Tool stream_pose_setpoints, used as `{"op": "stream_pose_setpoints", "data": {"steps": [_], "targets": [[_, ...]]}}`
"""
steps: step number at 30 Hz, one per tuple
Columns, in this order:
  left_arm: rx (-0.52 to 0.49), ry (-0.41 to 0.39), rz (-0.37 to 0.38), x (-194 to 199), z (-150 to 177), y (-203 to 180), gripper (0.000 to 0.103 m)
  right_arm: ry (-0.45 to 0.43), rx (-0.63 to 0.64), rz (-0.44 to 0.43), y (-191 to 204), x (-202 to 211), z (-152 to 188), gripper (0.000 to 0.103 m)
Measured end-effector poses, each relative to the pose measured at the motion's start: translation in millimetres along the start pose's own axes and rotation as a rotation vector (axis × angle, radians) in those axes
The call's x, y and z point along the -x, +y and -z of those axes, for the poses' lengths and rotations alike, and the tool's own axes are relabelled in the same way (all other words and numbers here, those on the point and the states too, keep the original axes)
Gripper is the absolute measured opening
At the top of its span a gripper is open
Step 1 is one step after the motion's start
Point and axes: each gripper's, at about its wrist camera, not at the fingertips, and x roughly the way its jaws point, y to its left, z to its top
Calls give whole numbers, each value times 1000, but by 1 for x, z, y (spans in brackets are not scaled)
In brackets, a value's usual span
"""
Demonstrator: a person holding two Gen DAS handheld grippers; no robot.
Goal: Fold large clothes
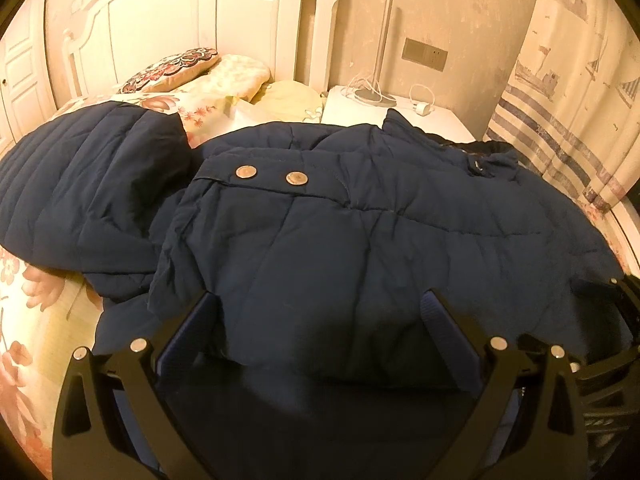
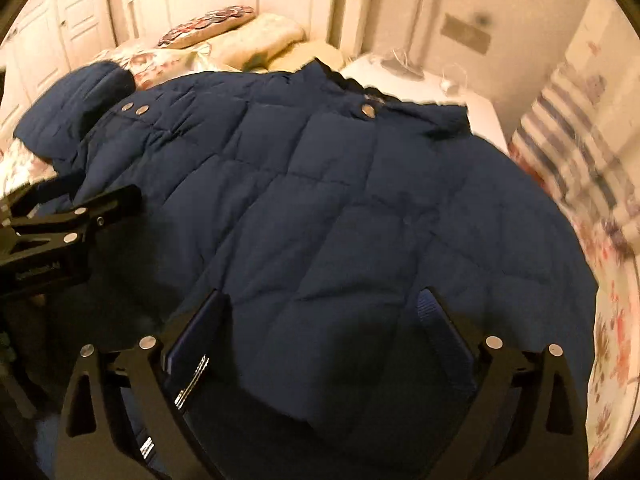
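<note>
No legible text anywhere

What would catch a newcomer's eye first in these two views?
A navy puffer jacket sprawls over the floral bed, filling both views. Two metal snaps shine on a flap near its upper left. Both hand-held grippers stand open low over the near hem, left and right.

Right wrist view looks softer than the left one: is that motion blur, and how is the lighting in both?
Right wrist view: yes, the curtain and nightstand are smeared, the navy puffer jacket less so. Left wrist view: sharp, with crisp snap buttons. Both: warm dim light, strong fisheye bending, dark shadow between each gripper's open fingers.
</note>
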Motion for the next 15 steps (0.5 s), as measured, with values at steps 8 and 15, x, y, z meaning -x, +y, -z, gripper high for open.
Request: {"op": "stream_pose_setpoints", "data": {"steps": [8, 15], "targets": [[65, -71, -2, 16, -1, 13, 101, -51, -47, 114, -15, 35, 48, 95], [455, -252, 55, 73, -13, 115, 101, -72, -92, 117, -26, 26, 61, 97]]}}
